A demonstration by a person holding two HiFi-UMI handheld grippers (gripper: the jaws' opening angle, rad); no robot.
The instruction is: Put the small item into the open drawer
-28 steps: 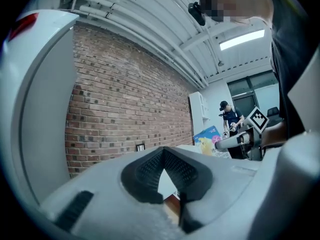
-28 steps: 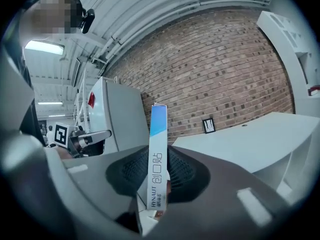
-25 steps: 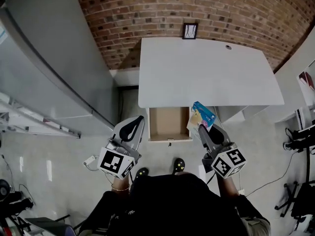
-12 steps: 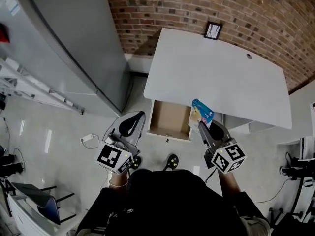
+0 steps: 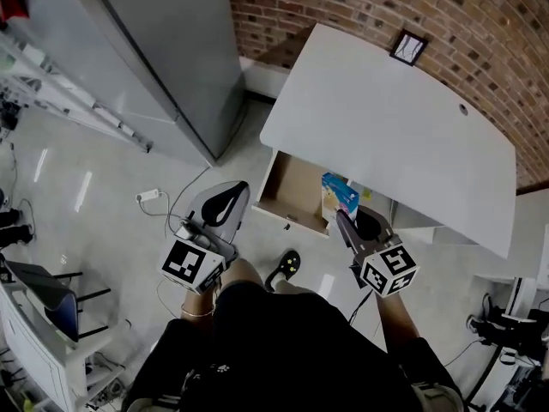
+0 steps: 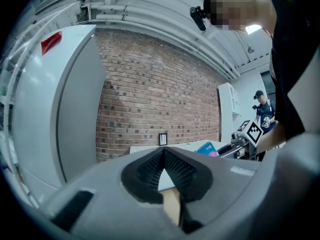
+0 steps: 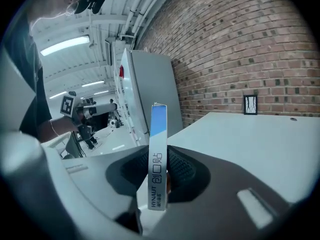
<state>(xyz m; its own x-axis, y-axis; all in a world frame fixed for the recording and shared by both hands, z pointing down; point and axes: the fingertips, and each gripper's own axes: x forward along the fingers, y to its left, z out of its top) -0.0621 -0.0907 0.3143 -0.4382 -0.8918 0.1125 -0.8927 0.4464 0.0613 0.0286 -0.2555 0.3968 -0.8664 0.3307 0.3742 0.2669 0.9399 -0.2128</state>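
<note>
A small blue box [image 5: 337, 197] stands upright between the pads of my right gripper [image 5: 342, 216], which is shut on it. It hangs over the right end of the open drawer [image 5: 292, 187], a brown tray pulled out from under the white table [image 5: 377, 127]. In the right gripper view the box [image 7: 158, 129] shows its narrow printed edge between the pads of that gripper [image 7: 159, 158]. My left gripper [image 5: 233, 194] hangs left of the drawer, shut and holding nothing. Its tips meet in the left gripper view [image 6: 162, 150], with the drawer [image 6: 172, 206] seen below them.
A tall grey cabinet [image 5: 163, 50] stands left of the table against the brick wall [image 5: 360, 7]. A small framed picture [image 5: 408, 46] leans at the table's back edge. A white plug and cord [image 5: 147, 197] lie on the floor. The person's shoe [image 5: 287, 266] is just before the drawer.
The head view has swung, so the table now lies slanted. The right gripper has come down with the box toward the drawer's right end. The left gripper has sunk a little.
</note>
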